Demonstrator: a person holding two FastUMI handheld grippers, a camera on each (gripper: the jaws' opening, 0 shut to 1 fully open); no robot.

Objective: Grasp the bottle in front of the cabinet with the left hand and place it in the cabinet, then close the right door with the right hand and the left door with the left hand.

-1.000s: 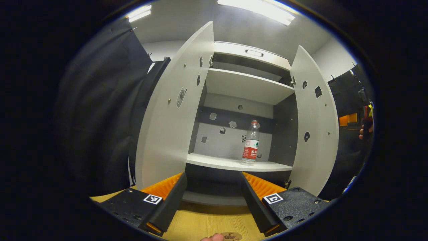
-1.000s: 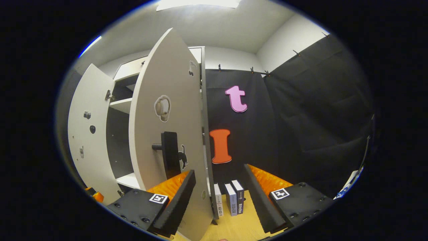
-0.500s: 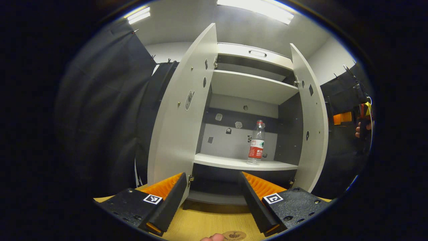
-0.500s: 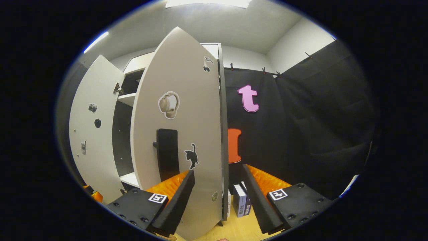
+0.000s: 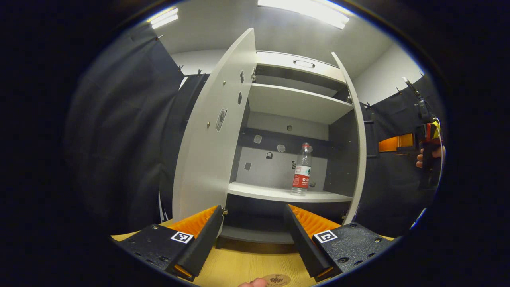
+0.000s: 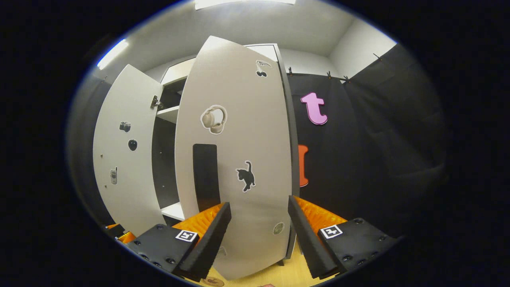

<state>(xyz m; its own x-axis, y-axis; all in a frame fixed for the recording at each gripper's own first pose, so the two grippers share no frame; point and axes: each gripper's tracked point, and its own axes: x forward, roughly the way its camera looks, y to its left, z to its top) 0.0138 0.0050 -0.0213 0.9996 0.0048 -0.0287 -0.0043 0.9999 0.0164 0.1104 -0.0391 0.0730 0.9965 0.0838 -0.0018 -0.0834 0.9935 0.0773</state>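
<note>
Right door (image 6: 235,159) has swung further toward shut over the last second, now edge-on in the left gripper view; it is part closed, the left door (image 5: 211,135) wide open. Water bottle (image 5: 301,169) stands upright on the cabinet's middle shelf (image 5: 263,192). Right gripper (image 6: 258,233) is spread empty facing the door's front, contact unclear; left gripper (image 5: 254,235) is spread empty, back from the cabinet.

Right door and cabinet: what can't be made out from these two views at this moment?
- Right door, right gripper view: contact with the right gripper is unclear; the door's lower part sits between its open fingers.
- Bottle, left gripper view: its label print is too small.
- Cabinet bottom compartment, left gripper view: dark, partly covered by the left gripper.
- Cabinet interior, right gripper view: mostly hidden behind the right door.
</note>
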